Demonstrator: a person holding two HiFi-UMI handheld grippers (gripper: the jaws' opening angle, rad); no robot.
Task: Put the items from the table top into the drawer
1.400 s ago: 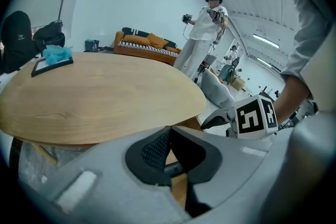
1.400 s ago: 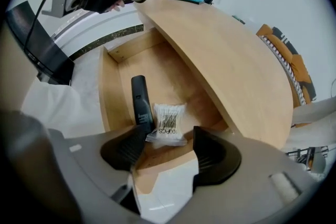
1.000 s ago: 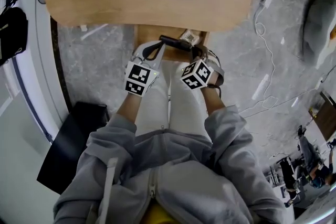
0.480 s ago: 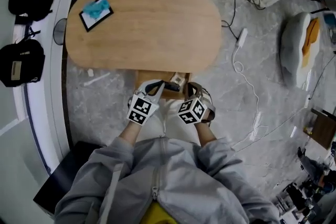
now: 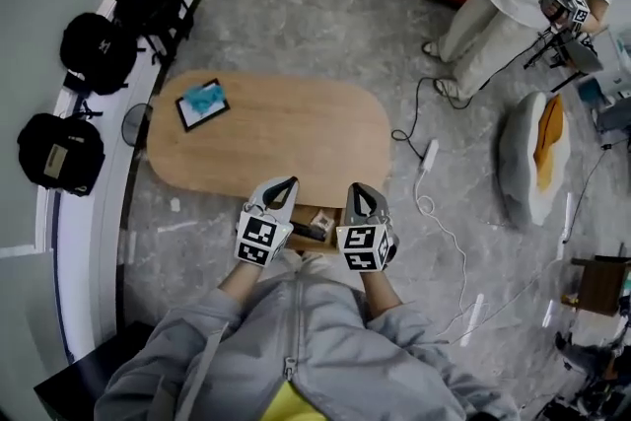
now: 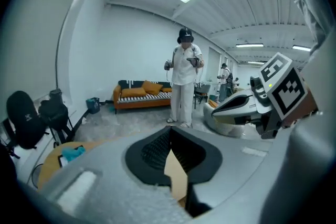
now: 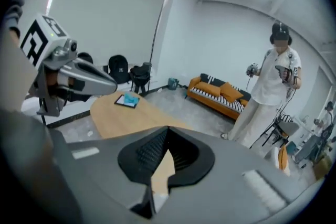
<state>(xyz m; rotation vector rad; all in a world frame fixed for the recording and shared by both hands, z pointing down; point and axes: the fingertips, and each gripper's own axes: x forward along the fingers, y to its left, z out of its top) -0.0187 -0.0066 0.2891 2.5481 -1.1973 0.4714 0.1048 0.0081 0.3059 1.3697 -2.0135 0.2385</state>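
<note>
Wooden table — tablet on its far-left end | drawer open under the near edge | left gripper, right gripper: jaws together, empty | tablet lies ahead-left of me — left gripper nearer

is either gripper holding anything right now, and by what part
Nothing is held. The left gripper and the right gripper each have their fingers closed together with nothing between them.

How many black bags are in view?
3, all left of the table: the near bag, the middle bag and the far bag, past the table's far end. More may be hidden out of view.
</note>
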